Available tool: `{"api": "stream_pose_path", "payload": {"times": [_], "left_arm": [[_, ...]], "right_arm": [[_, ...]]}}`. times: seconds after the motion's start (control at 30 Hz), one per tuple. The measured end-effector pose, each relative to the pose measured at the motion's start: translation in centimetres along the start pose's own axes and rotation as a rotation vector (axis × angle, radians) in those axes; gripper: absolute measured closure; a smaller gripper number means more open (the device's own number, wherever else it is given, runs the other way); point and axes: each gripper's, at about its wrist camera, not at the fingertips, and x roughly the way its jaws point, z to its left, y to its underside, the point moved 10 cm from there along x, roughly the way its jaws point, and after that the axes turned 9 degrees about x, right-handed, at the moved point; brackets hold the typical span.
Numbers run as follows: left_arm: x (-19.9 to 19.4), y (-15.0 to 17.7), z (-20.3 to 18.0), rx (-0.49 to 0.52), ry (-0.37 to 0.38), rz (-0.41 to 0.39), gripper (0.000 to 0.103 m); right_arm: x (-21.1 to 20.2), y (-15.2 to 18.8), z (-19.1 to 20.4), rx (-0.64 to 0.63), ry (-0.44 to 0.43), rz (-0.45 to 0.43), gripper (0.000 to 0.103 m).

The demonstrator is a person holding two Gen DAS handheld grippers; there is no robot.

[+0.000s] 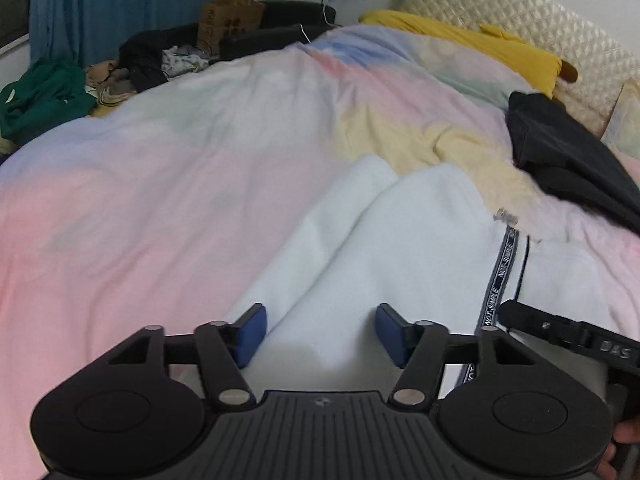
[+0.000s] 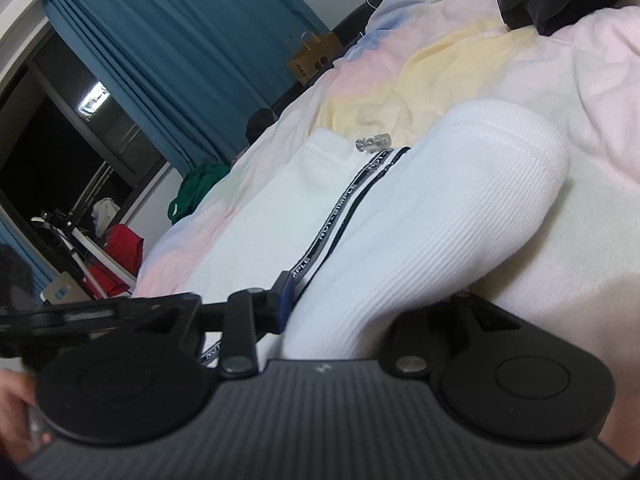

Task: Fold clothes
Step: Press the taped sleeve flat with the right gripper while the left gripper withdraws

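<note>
Left wrist view: white garment lies on the pastel duvet, near edge just before the left gripper.
Left jaws: wide apart, blue pads either side of the cloth, gripping nothing.
Right wrist view: right gripper has a bulging roll of the same ribbed white cloth between its fingers; one pad shows, the other is hidden, so I cannot tell if it is clamped.
Progress: judged early; garment looks doubled lengthwise, its lettered black tape showing, further folds left.
White garments: one.
Other clothes: black piece by the pillows, green one in a heap at the far edge.
Grippers: two.
Paper bags: one.
</note>
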Motion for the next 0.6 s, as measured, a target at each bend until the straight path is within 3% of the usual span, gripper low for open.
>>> {"api": "stream_pose_path", "payload": {"times": [0.03,0.07,0.1,0.17,0.3,0.47,0.6], "left_arm": [[0.8,0.0,-0.5,0.019,-0.005,0.012,0.063],[1.6,0.0,-1.0,0.039,-0.01,0.023,0.083],[2.3,-0.1,-1.5,0.057,-0.016,0.034,0.093],[1.1,-0.6,-1.2,0.045,-0.054,0.005,0.099],[-2.5,-2.2,0.0,-0.009,-0.125,-0.07,0.1],[-5.4,-4.5,3.3,-0.049,-0.289,-0.118,0.1],[-2.2,-1.9,4.5,-0.075,-0.316,-0.012,0.098]], "right_arm": [[0.0,0.0,0.1,0.0,0.001,0.001,0.065],[0.1,0.0,0.1,-0.001,0.002,0.004,0.065],[0.1,0.0,0.2,-0.001,0.003,0.007,0.064],[0.3,-0.2,0.4,0.006,0.002,0.019,0.061],[0.4,-0.9,0.8,0.043,-0.006,0.045,0.055],[0.0,-1.6,1.1,0.072,-0.021,0.058,0.043],[0.5,-0.8,1.1,0.104,-0.024,0.12,0.042]]}}
